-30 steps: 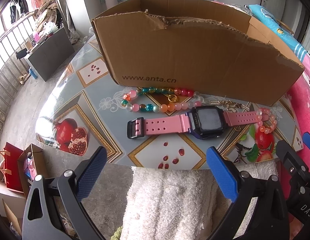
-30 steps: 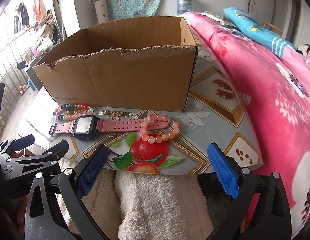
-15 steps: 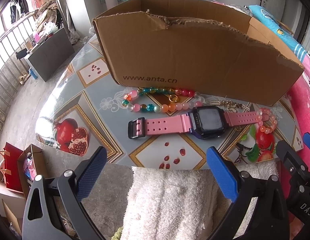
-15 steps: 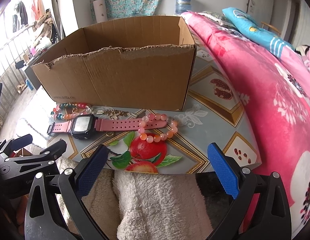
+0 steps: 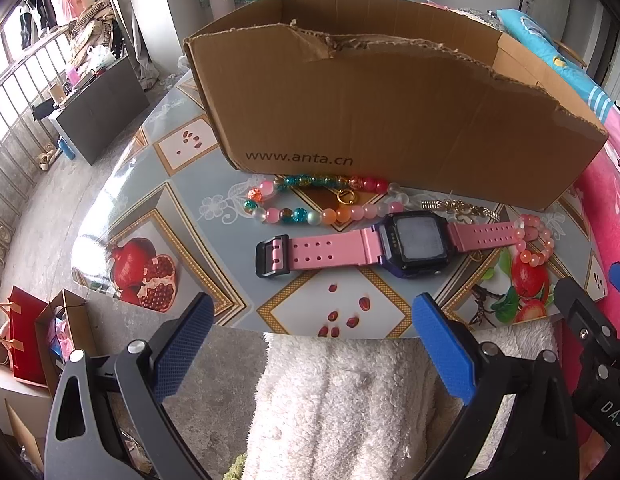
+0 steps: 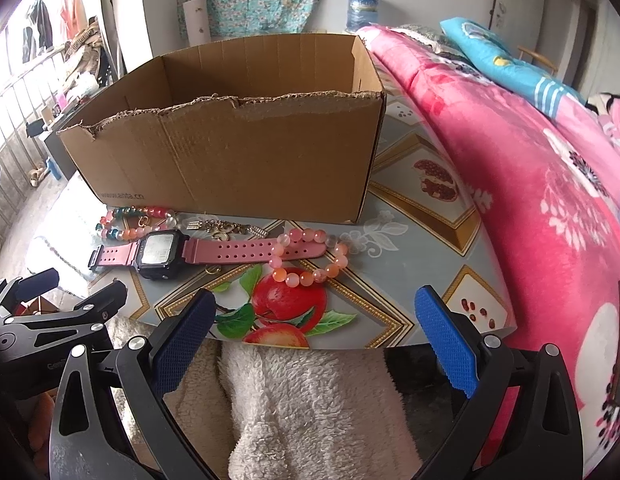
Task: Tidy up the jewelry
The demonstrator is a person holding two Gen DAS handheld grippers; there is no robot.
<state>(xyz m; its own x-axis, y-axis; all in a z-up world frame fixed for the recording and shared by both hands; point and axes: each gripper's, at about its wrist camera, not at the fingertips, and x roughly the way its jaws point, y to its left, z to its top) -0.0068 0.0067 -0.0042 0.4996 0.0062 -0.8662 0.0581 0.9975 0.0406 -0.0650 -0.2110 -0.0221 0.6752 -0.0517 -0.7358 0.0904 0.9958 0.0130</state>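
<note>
A pink-strapped watch (image 5: 406, 242) (image 6: 158, 250) lies flat in front of a cardboard box (image 5: 390, 120) (image 6: 238, 160). Behind the watch sits a multicoloured bead bracelet (image 5: 310, 200) (image 6: 130, 222), and a thin gold chain (image 5: 458, 208) (image 6: 222, 228) is beside it. A pink-orange bead bracelet (image 5: 534, 242) (image 6: 310, 256) rests over the strap's right end. My left gripper (image 5: 310, 344) hangs open at the table's near edge, below the watch. Also open and holding nothing, my right gripper (image 6: 314, 336) hovers below the pink-orange bracelet.
The table (image 5: 158, 208) (image 6: 430, 240) has a glossy fruit-print cover. A white fluffy fabric (image 5: 350, 408) (image 6: 310, 408) lies below its near edge. A pink blanket (image 6: 530, 184) rises on the right. Paper bags (image 5: 34, 340) stand on the floor at left.
Both grippers have edged slightly nearer the table, so the jewelry sits a little lower and closer in the right wrist view. Nothing on the table has moved.
</note>
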